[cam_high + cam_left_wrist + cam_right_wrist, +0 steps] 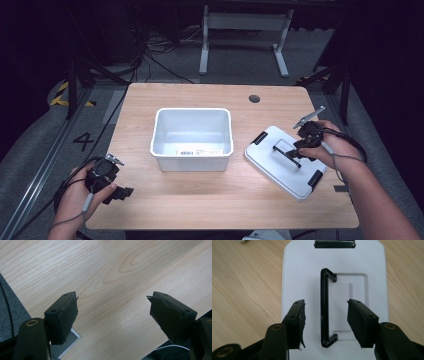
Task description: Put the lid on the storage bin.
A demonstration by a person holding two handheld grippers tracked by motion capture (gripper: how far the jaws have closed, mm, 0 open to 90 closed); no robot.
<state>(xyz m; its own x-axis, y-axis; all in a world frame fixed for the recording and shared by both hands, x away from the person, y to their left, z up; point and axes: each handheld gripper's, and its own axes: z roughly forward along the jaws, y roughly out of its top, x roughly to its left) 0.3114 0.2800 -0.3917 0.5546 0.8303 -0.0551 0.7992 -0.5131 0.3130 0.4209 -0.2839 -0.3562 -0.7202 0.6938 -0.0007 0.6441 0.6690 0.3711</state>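
Both jaws of right gripper (325, 322) astride lid handle (325, 307)

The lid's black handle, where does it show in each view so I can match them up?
High view: black handle stands raised at the middle of the white lid, right of the bin.
Left gripper view: not in it.
Right gripper view: handle runs upright at centre, between the open jaws.
Shared landmark: the wooden table.

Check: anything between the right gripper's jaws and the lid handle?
Nothing. In the right gripper view, the open right gripper straddles the upright black handle of the white lid; neither jaw touches it.
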